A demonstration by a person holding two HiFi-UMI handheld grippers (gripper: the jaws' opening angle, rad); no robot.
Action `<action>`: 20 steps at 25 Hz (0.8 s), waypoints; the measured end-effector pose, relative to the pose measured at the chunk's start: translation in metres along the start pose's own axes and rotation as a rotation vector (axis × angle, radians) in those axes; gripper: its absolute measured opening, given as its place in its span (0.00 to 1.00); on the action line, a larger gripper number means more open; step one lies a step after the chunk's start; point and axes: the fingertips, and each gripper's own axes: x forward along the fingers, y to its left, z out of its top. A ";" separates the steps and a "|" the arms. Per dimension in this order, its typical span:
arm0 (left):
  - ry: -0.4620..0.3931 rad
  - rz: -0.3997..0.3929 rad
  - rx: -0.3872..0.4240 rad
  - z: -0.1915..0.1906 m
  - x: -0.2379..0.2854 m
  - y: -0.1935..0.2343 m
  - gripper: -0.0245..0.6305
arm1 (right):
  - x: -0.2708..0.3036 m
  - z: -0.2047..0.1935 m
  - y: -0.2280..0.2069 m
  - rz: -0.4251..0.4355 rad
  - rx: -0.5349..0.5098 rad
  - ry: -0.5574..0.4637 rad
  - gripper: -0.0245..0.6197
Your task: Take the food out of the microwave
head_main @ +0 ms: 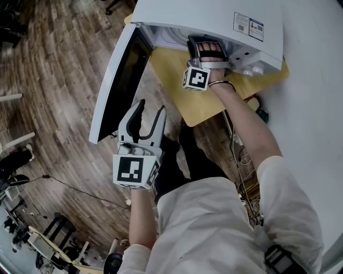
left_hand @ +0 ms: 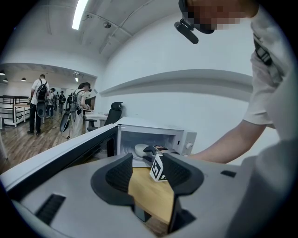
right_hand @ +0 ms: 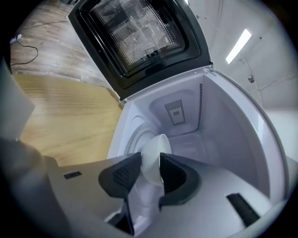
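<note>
Right claw [right_hand: 150, 163] clamps the white bowl [right_hand: 156, 145] inside the open microwave [head_main: 214, 21].
Both pads press the bowl's rim, low in the cavity. Left claw [head_main: 150, 108] is wide and empty above the wooden desk [head_main: 179, 80], beside the door [head_main: 115, 80].

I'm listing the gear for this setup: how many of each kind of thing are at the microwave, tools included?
Microwave: 1
White bowl: 1
Wooden table: 1
Tools: 2, the left tool and the right tool
Total: 5
</note>
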 end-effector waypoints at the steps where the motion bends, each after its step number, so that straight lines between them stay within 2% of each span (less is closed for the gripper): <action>1: -0.002 0.001 0.000 0.000 0.000 0.000 0.32 | 0.000 0.000 0.001 0.000 -0.003 -0.004 0.23; 9: -0.007 0.005 0.004 0.005 -0.002 -0.002 0.32 | -0.004 -0.001 0.002 0.030 -0.014 0.003 0.17; 20: -0.013 0.009 0.014 0.008 -0.002 -0.008 0.32 | -0.010 0.003 -0.003 0.029 -0.021 -0.018 0.15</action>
